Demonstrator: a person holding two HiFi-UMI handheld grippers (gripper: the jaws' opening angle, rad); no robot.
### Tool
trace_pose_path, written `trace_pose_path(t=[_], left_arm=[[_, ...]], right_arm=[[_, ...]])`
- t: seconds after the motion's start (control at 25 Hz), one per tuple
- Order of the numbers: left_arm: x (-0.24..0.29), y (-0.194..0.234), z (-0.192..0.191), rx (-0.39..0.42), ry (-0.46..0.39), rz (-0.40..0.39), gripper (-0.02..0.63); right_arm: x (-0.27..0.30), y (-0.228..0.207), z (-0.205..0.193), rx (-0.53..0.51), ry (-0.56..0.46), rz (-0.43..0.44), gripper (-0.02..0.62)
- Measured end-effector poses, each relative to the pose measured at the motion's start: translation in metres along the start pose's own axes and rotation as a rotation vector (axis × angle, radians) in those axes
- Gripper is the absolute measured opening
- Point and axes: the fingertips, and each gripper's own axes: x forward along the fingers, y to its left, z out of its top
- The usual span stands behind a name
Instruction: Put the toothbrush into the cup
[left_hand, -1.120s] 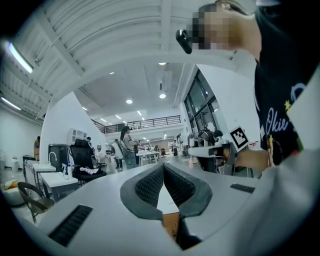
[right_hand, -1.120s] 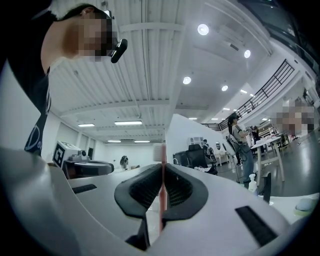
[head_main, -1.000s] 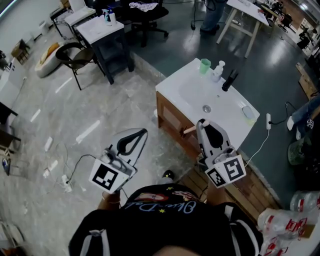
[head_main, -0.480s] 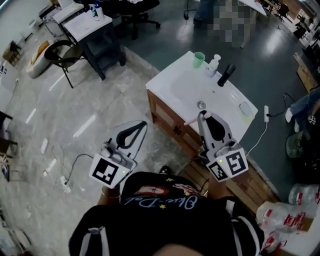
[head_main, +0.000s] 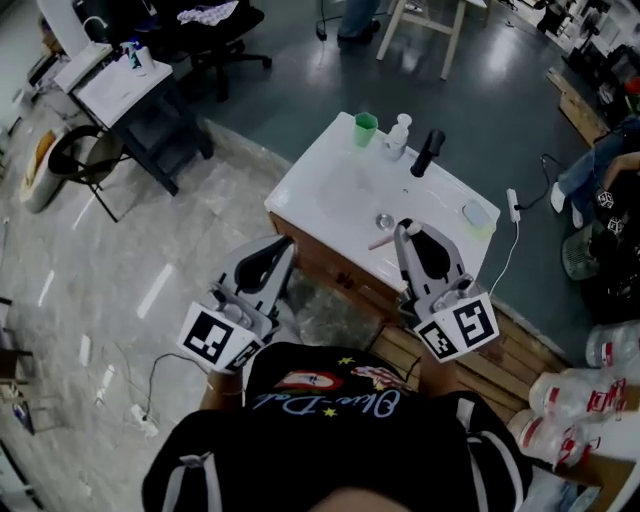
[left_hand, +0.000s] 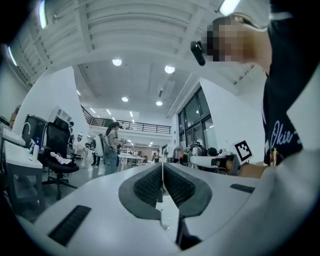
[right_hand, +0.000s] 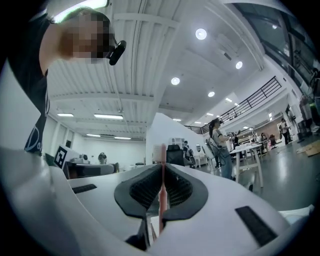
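Note:
A small green cup (head_main: 366, 127) stands at the far left corner of the white washbasin top (head_main: 310, 170), beside a white pump bottle (head_main: 399, 133) and a black tap (head_main: 428, 152). My right gripper (head_main: 403, 228) hovers over the basin's near edge, shut on a pink toothbrush (head_main: 381, 242) that sticks out leftward from its tips. In the right gripper view the toothbrush (right_hand: 162, 150) is a thin pink strip pinched between the ribbed pads of the right gripper (right_hand: 162, 167). My left gripper (head_main: 288, 243) hangs left of the cabinet, its jaws together with nothing in them; the left gripper (left_hand: 162, 167) points across the hall.
The basin sits on a wooden cabinet (head_main: 330, 265) on a wooden platform (head_main: 520, 350). A pale soap dish (head_main: 476, 214) lies at its right end, a power strip (head_main: 513, 204) beyond. A dark table (head_main: 120, 85), chairs and packed water bottles (head_main: 590, 395) surround the spot. A person stands in the distance.
Both grippers have moved toward the washbasin; the right one with the toothbrush now reaches over its near edge. The basin and cup have shifted left in the head view.

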Motion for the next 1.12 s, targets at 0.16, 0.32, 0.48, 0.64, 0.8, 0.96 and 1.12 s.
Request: trace_pose_path(t=[0.16,0.32,0.48,0.64,0.8,0.96,1.12], left_arm=[[0.029,0.04,0.009,-0.051,-0.044,-0.062,0.002],[0.056,0.082,0.01,-0.055,-0.043,-0.12,-0.002],[0.076,0.122,0.005,-0.05,0.013,-0.155,-0.002],[0.097,0.156,0.005,-0.041,0.039,-0.19,-0.002],[0.114,0.194,0.01,-0.074,0.02,-0.199,-0.002],[0.126,0.223,0.019,-0.095,-0.02,-0.246,0.0],[0.133,0.246,0.016,-0.057,-0.002,-0.323,0.0]], right_arm=[[0.029,-0.013,0.001,-0.021,-0.007,-0.061,0.011],[0.065,-0.025,-0.002,-0.037,-0.012,-0.117,0.011],[0.101,-0.032,-0.003,-0.054,-0.012,-0.167,0.011],[0.131,-0.041,-0.005,-0.059,-0.006,-0.223,0.011],[0.157,-0.05,-0.008,-0.067,-0.006,-0.285,0.011],[0.178,-0.06,-0.011,-0.09,-0.009,-0.354,0.011],[0.2,-0.07,-0.014,-0.117,-0.014,-0.435,0.011]])
